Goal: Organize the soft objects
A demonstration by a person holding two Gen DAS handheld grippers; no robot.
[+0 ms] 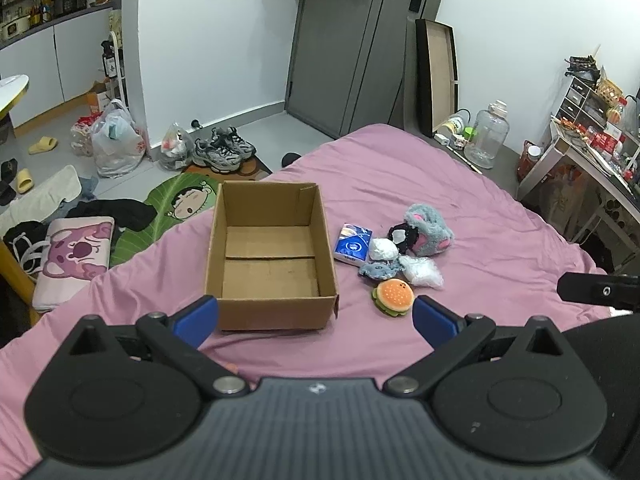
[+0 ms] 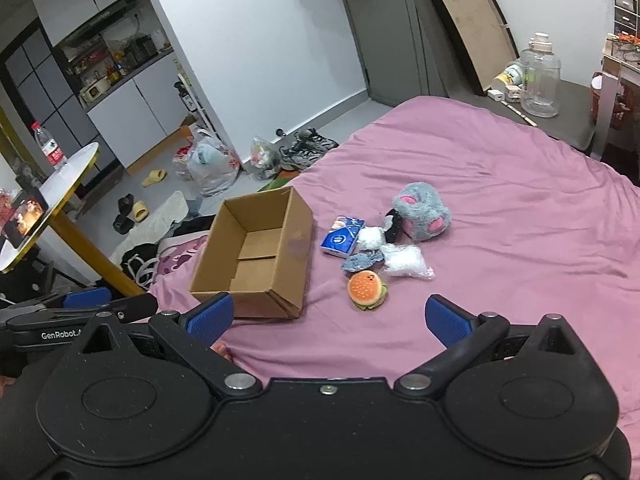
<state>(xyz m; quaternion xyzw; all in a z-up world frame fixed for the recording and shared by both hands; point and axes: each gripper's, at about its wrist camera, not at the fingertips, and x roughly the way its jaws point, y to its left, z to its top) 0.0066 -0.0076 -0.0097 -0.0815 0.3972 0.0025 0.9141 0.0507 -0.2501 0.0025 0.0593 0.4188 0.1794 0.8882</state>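
Observation:
An empty cardboard box (image 1: 270, 256) (image 2: 256, 256) stands open on the pink bed. To its right lies a cluster of soft things: a burger plush (image 1: 393, 297) (image 2: 367, 290), a grey furry plush (image 1: 429, 230) (image 2: 422, 216), a blue tissue pack (image 1: 353, 245) (image 2: 341, 236), a small blue-grey plush (image 1: 378, 270) (image 2: 361, 261) and two white bags (image 1: 421, 272) (image 2: 406, 261). My left gripper (image 1: 316, 320) is open and empty, just in front of the box. My right gripper (image 2: 328, 318) is open and empty, in front of the burger.
The pink bed (image 1: 480, 208) (image 2: 500, 184) fills the middle. Left of it the floor holds shoes (image 1: 224, 150), plastic bags (image 1: 116, 140), clothes and a pink cushion (image 1: 76, 252). A round table (image 2: 52, 184) stands left. A water jug (image 1: 486, 134) and shelves stand right.

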